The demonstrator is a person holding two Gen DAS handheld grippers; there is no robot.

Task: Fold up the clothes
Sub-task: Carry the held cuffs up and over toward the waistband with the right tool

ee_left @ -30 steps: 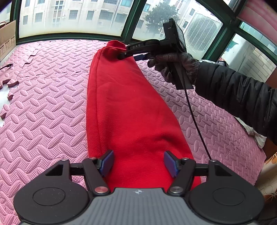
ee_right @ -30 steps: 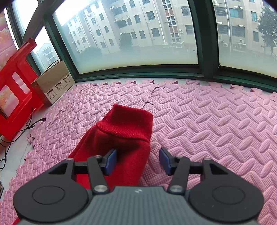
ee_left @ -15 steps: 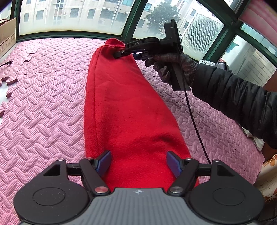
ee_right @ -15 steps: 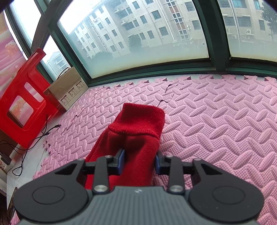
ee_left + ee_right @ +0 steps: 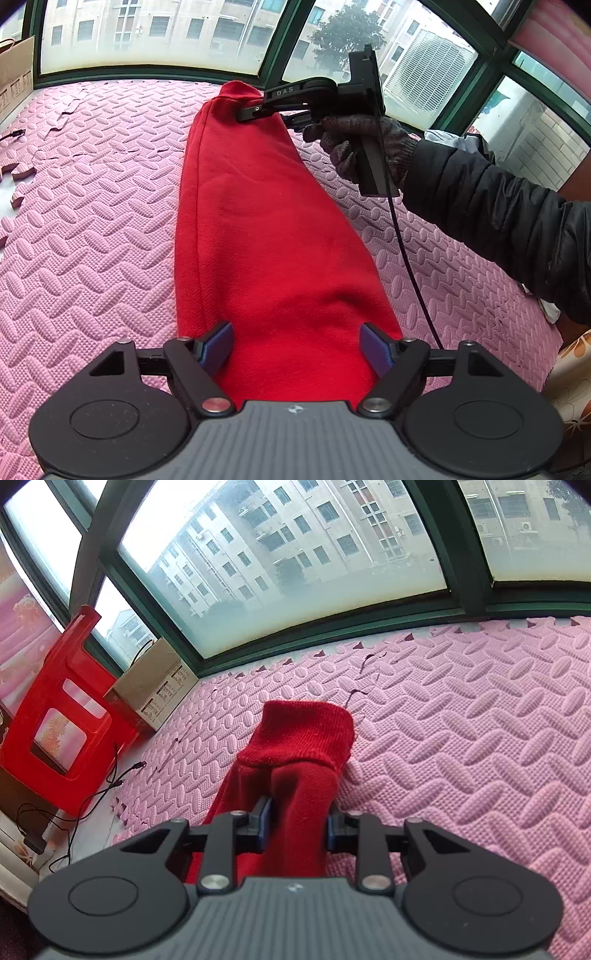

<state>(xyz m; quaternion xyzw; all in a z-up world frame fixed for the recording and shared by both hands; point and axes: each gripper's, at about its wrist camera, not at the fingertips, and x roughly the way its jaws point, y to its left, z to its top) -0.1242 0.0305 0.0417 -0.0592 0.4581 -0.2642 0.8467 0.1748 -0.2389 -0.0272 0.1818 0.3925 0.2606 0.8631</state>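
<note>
Garment: red sleeve (image 5: 273,236) lies stretched along the pink foam mat (image 5: 92,221).
Right gripper (image 5: 297,829): jaws just closed, pinching bunched cloth below the ribbed cuff (image 5: 303,734).
Left gripper (image 5: 295,347): jaws just opening, spread wide astride the cloth, pads clear.
Advice: I'd lift the cuff evenly, keeping the pinch firm.

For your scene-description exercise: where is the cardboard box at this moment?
In the right wrist view the cardboard box stands at the left, against the window frame, between the red stool and the pink mat.
</note>
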